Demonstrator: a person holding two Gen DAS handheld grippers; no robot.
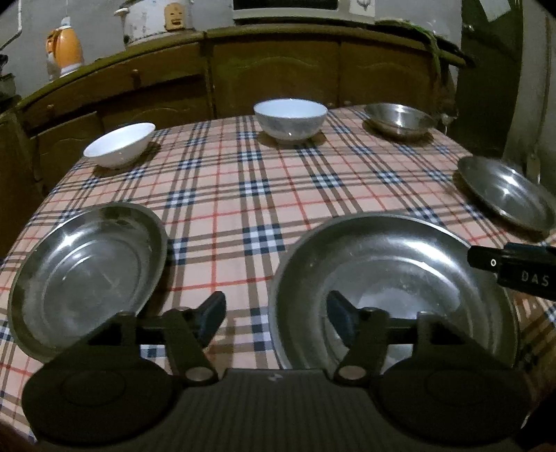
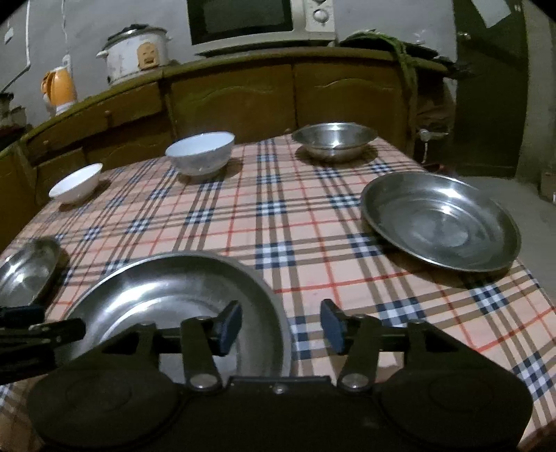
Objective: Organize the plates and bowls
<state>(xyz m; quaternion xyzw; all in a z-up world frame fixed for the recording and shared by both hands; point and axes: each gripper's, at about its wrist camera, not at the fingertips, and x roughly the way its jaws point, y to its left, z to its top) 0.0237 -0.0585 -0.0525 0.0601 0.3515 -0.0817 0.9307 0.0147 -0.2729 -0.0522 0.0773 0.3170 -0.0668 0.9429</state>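
Note:
A large steel plate (image 1: 392, 278) (image 2: 173, 299) lies on the checked tablecloth (image 1: 243, 208) close in front of both grippers. My left gripper (image 1: 276, 314) is open; the plate's left rim runs between its fingers without touching the pads. My right gripper (image 2: 281, 327) is open astride the plate's right rim in the same way. A second steel plate (image 1: 87, 274) (image 2: 27, 271) lies to the left and a third (image 1: 507, 194) (image 2: 441, 222) to the right. At the far side stand a small white bowl (image 1: 120, 144) (image 2: 76, 182), a larger white bowl (image 1: 290, 118) (image 2: 199, 153) and a steel bowl (image 1: 399, 118) (image 2: 333, 139).
Behind the table runs a brown wooden cabinet (image 2: 243, 97) carrying a rice cooker (image 2: 135, 52), a microwave (image 2: 260, 21) and an orange kettle (image 2: 59, 87). The table's right edge drops to a grey floor (image 2: 521, 194) beside a dark door (image 2: 490, 87).

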